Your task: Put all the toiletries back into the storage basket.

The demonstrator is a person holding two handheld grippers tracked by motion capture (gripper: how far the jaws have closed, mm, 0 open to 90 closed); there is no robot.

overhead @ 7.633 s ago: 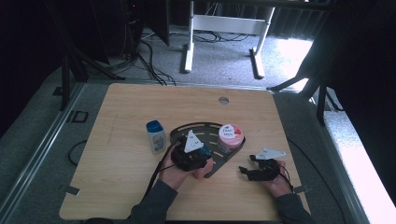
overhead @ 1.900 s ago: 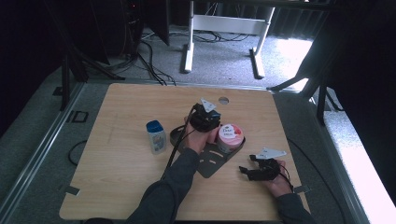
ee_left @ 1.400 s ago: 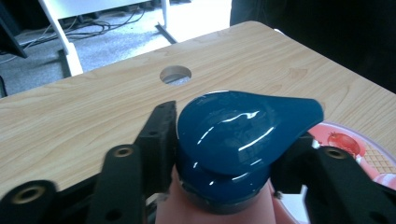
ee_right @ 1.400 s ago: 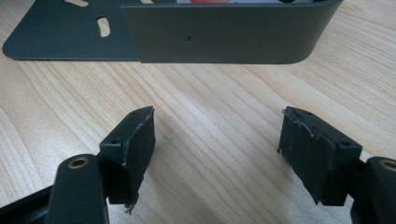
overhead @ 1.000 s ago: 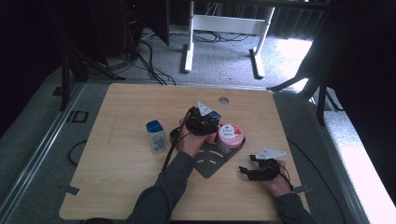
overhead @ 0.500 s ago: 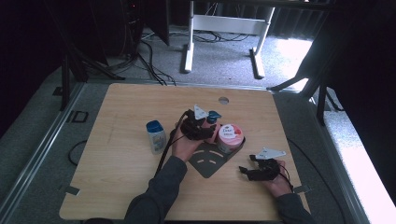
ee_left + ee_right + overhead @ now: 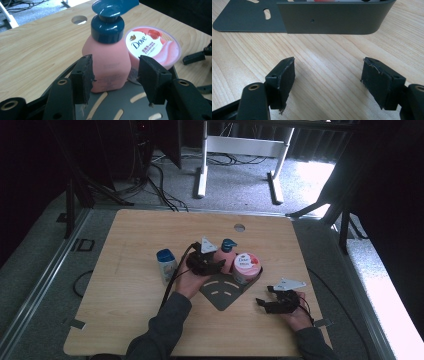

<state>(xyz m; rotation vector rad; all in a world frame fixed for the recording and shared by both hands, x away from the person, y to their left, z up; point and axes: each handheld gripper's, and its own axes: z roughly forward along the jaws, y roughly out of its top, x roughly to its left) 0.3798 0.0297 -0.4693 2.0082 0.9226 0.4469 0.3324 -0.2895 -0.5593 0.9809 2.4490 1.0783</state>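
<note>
Left tool [image 7: 113,75] spread beside pink pump bottle [image 7: 107,62] on grey rack [image 7: 225,292] | right tool [image 7: 328,82] spread, held over desk [image 7: 130,250]

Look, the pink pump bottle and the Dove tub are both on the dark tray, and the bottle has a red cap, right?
Almost. The pump bottle and the Dove tub do both stand on the dark tray, side by side. But the bottle's cap is dark blue, not red; only its body is pink. The left gripper view shows it up close.
</note>
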